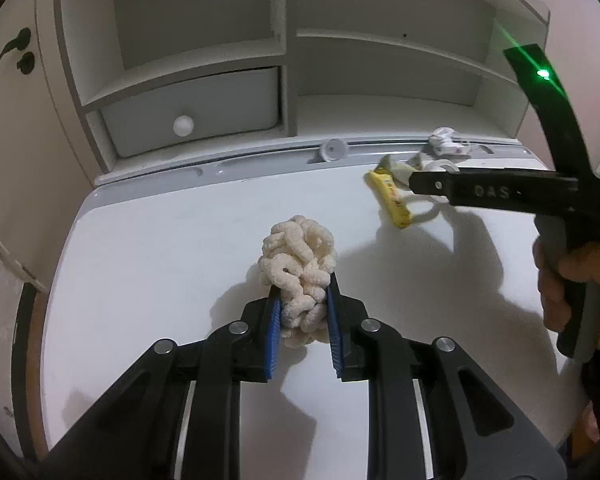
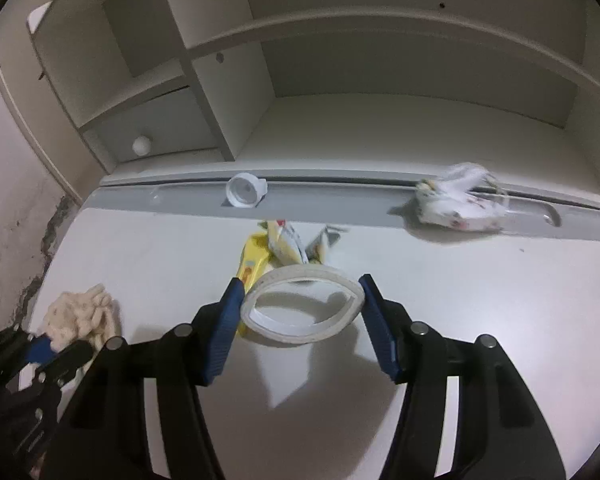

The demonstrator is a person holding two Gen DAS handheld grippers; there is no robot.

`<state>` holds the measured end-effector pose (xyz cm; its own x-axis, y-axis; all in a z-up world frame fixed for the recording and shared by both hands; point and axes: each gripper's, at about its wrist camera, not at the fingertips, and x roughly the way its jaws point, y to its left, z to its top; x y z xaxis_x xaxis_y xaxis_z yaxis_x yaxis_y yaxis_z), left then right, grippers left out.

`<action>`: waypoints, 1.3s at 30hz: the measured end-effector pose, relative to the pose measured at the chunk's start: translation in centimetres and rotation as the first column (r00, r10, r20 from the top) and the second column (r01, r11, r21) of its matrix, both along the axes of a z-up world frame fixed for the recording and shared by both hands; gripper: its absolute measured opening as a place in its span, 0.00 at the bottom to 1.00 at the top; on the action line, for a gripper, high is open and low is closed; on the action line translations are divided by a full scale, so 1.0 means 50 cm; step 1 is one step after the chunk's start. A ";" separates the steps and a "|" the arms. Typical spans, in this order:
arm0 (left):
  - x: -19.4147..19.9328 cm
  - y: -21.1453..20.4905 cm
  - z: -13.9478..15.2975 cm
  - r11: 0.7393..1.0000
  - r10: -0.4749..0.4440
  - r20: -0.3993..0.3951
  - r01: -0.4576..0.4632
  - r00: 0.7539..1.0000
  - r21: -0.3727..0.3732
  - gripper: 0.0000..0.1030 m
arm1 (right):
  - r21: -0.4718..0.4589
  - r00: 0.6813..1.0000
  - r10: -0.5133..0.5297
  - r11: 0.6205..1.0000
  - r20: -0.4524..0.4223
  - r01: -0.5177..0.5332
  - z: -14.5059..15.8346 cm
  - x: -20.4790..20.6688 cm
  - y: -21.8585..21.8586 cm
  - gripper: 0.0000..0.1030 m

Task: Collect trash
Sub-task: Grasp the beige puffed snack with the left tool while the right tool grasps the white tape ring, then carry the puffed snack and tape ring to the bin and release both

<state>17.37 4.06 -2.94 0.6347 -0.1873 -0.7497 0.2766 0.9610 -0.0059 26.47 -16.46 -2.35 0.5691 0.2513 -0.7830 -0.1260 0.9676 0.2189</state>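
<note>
Now the left hand-held gripper (image 1: 303, 300) has its blue pads (image 1: 272, 316) pinched tight on a cream, fluffy knotted bundle (image 1: 298, 264), and that bundle sits on the white desk (image 1: 160, 260) out in the open middle, bulging up past the fingertips. Over on the right side, the right hand-held gripper (image 2: 300, 300) straddles a white tape ring (image 2: 300, 308). The ring is squashed into an oval and both pads (image 2: 224, 320) look pressed against its sides, so it is pinched between them, standing on edge on the desk. A hand (image 1: 572, 276) wraps the right tool's grip at the edge of the left view.

Just behind the ring lies a yellow wrapper (image 2: 252, 264), touching it on the left, with crumpled pale packaging (image 2: 296, 244) right beside that. Further back, a white bottle cap (image 2: 244, 191) rests in the grey groove (image 2: 340, 200) along the desk's rear edge. Off to the right in that same groove sits a crumpled white wad (image 2: 456, 200), blurred. Behind it all stands a white shelf unit (image 1: 288, 60) with a drawer (image 1: 188, 108) at lower left.
</note>
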 end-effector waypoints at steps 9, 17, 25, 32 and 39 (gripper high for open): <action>-0.078 -0.151 0.030 0.988 -0.152 0.034 0.153 0.988 -0.024 0.19 | -0.058 0.995 -0.076 0.995 0.060 0.080 0.038 -0.215 -0.150 0.56; -0.194 -0.400 0.036 0.914 -0.396 0.047 0.399 0.917 -0.073 0.19 | -0.062 0.936 -0.340 0.936 0.094 0.346 0.050 -0.476 -0.419 0.56; -0.374 -0.686 0.030 0.729 -0.678 0.061 0.680 0.733 -0.072 0.19 | -0.041 0.791 -0.606 0.791 0.081 0.610 0.016 -0.752 -0.662 0.56; -0.519 -0.879 0.008 0.533 -0.842 0.055 0.843 0.537 -0.070 0.19 | -0.057 0.666 -0.744 0.664 0.046 0.745 -0.029 -0.941 -0.792 0.56; -0.582 -1.000 -0.086 0.430 -0.903 -0.034 0.900 0.429 -0.072 0.19 | -0.067 0.594 -0.804 0.594 -0.027 0.802 -0.109 -1.023 -0.854 0.56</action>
